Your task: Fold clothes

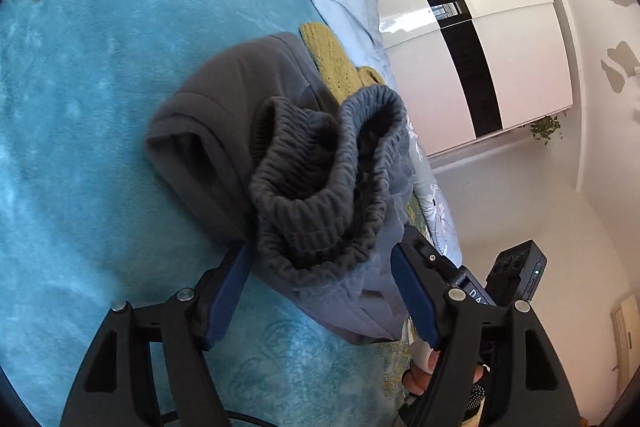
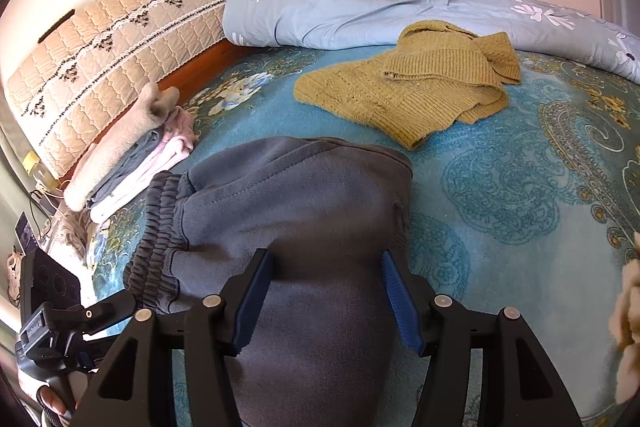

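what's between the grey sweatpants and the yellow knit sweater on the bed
In the right wrist view, only a bare strip of the teal blanket separates the grey sweatpants from the yellow knit sweater; nothing lies on it.

the grey sweatpants [image 2: 304,211] fill the middle of the bed, right in front of the right hand-held gripper [image 2: 326,301], whose fingers stand spread over the fabric. open teal bedspread [image 2: 520,187] lies to the right of them. beyond, the mustard knit sweater [image 2: 420,95] blocks the way toward the blue floral duvet [image 2: 360,3], which walls off the far edge. to the left, a stack of folded clothes [image 2: 132,159] sits against the quilted headboard [image 2: 100,39]. bare bedspread [image 1: 80,107] stretches left of the left hand-held gripper [image 1: 320,291].
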Demonstrator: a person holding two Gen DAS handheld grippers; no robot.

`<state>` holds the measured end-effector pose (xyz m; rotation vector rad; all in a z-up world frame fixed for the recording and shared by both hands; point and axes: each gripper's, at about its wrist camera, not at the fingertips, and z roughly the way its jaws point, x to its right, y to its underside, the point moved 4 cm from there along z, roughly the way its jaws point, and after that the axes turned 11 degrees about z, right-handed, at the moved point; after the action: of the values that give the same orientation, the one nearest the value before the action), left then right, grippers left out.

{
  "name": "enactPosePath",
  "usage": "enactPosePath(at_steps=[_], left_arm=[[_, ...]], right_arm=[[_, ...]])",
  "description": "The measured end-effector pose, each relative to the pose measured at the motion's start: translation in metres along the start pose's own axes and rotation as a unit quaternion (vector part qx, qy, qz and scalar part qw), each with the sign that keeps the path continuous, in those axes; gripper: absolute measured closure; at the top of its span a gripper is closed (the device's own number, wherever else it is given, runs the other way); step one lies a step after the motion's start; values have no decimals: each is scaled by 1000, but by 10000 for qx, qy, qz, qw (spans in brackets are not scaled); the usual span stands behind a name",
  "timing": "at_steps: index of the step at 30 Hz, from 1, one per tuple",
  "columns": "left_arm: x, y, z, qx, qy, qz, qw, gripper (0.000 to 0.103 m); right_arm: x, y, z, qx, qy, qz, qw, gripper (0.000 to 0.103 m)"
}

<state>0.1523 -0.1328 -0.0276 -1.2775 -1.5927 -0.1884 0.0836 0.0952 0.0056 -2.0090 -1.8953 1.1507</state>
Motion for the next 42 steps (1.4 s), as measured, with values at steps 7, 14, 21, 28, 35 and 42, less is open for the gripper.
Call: enactPosePath(at_steps=[7, 14, 21, 28, 35, 42], left_arm=[[28, -6, 1, 186, -277, 563, 9979, 36], [39, -21, 10, 301, -288, 969, 9944, 36], [40, -22, 28, 182, -781, 1262, 9888, 36], [38, -48, 29, 324, -786, 1074, 9906, 57], [69, -89, -3, 885, -722, 1750, 9779, 64], [11, -86, 15, 491, -1081, 1206, 9856, 63]], right_arm=[[3, -1, -1, -8, 4, 105, 9999, 42], [8, -3, -1, -31, -3, 304, 9995, 42], [9, -5, -1, -58, -12, 310, 9995, 42], [7, -8, -8, 27, -131, 339, 9993, 42], [-9, -13, -27, 296, -496, 47, 9983, 42], [-28, -5, -27, 132, -675, -364, 9970, 42]])
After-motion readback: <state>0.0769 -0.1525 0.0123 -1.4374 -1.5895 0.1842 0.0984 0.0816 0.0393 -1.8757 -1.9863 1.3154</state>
